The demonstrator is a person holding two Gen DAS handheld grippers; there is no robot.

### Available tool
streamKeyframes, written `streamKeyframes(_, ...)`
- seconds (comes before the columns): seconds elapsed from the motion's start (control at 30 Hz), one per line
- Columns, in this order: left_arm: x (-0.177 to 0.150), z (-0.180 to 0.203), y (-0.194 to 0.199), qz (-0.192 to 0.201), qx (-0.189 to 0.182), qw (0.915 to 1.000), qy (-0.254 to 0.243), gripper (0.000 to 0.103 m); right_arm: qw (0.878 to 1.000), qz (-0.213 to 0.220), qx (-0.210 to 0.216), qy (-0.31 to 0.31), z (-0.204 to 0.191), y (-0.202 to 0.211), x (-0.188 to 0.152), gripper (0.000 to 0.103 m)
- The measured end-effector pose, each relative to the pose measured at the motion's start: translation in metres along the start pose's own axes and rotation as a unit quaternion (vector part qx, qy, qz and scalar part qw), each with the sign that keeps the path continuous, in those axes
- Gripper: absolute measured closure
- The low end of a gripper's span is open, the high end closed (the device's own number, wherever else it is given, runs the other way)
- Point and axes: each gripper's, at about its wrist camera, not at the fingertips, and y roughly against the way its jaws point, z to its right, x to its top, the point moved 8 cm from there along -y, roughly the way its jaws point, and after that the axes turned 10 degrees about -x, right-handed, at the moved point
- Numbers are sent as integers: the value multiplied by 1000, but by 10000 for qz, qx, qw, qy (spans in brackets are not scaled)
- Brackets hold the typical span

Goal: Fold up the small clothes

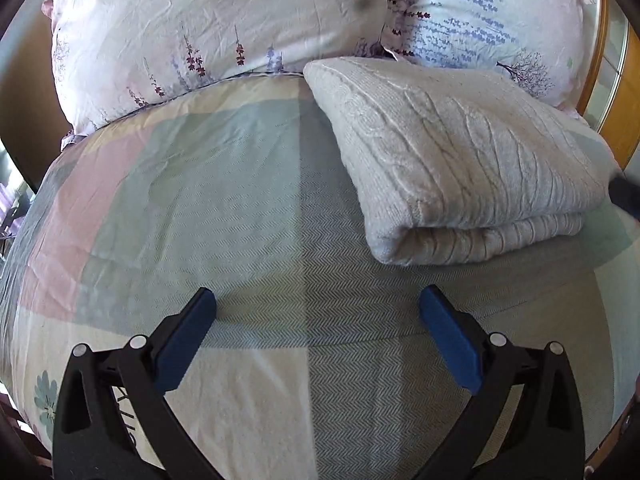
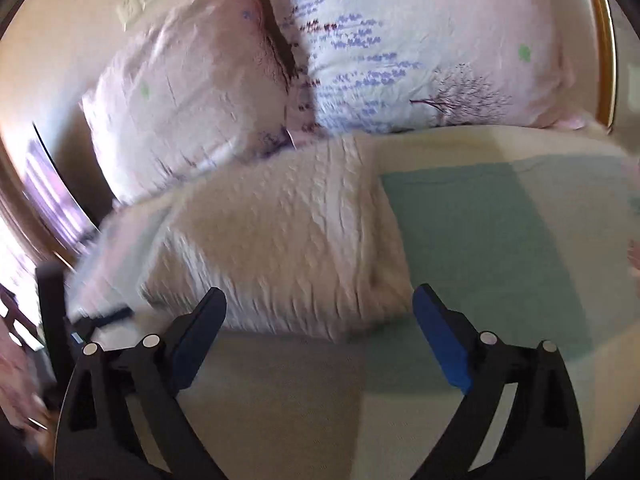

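Both the left tongs and right tongs gape wide, gripping nothing. A folded sweater lies on the bed just ahead of them, pillows beyond it.

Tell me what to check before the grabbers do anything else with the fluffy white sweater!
1. Left gripper open and holding nothing: ok.
2. Right gripper open and holding nothing: ok.
3. Cream cable-knit sweater folded into a tidy block on the patchwork pastel bedspread: ok.
4. No sleeve or hem sticking out of the fold: cannot tell, the far side is hidden and the right wrist view is blurred.
5. Sweater clear of the two floral pillows: not ok, its far corner reaches them.
6. More clothes waiting to be folded: cannot tell, none in view.
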Motion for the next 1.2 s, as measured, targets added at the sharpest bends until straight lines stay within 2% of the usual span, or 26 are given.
streamKeyframes(0.07, -1, -1, 0, -13, -32, 10000, 16, 2, 9990, -247, -341, 178, -4, -6, -19, 6)
streamKeyframes(0.13, -1, -2, 0, -31, -112, 9999, 61, 2, 9975, -464, -476, 248, -5, -21, -39, 6)
streamKeyframes(0.27, -2, -2, 0, -24, -122, 9999, 44, 2, 9914, -733, -954, 520, -10, -36, -52, 5)
streamKeyframes(0.4, -2, -2, 0, -25, -134, 9999, 33, 2, 9872, -752, -1245, 658, -14, -38, -53, 1)
streamKeyframes(1.2, -3, -2, 0, -15, -139, 9999, 36, 2, 9874, -758, -1264, 572, -11, -38, -54, 1)
